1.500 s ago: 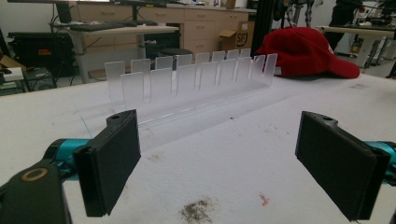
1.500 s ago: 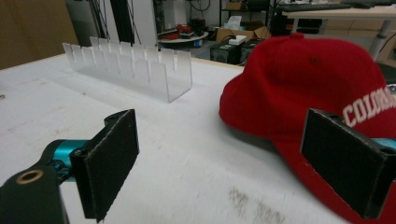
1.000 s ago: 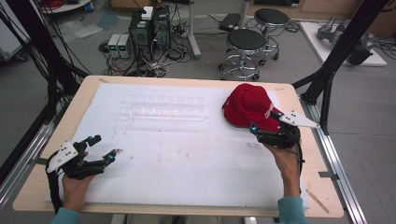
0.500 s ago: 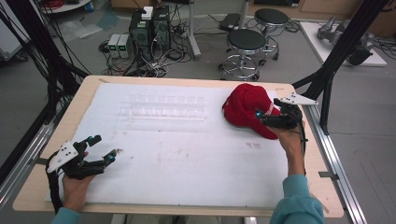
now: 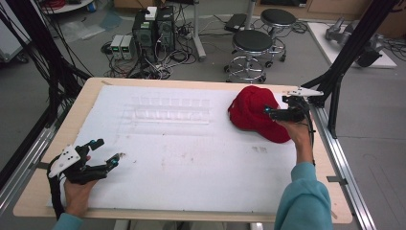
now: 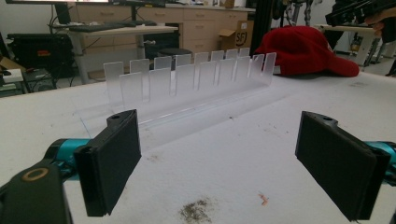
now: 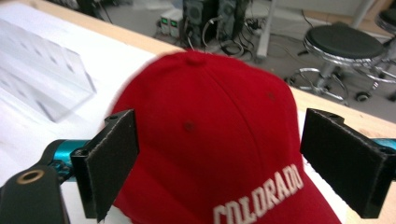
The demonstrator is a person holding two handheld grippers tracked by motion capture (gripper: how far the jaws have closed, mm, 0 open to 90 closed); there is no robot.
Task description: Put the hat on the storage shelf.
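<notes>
High view showed a white table (image 5: 191,163) with a red cap (image 5: 253,112) lying on its far right part. I take this cap as the landmark for all places. The right gripper (image 5: 274,113) was held just above the cap, at its right side, with the person's right hand (image 5: 298,134) behind it near the brim. From the right gripper view, its two black jaws stood wide apart, one on each side of the cap's crown (image 7: 210,126), and they did not press it. White letters "COLORADO" (image 7: 259,193) were readable on the front of the cap.

To the left of the cap, a clear plastic rack (image 5: 167,111) with upright dividers stood on the table, near but not touching the cap. The left gripper (image 5: 107,154) rested well apart from the cap, at the near left corner of the table. Its jaws were also wide and held nothing; the left gripper view looked between them toward the rack (image 6: 187,79) and the cap (image 6: 303,51) behind it.
</notes>
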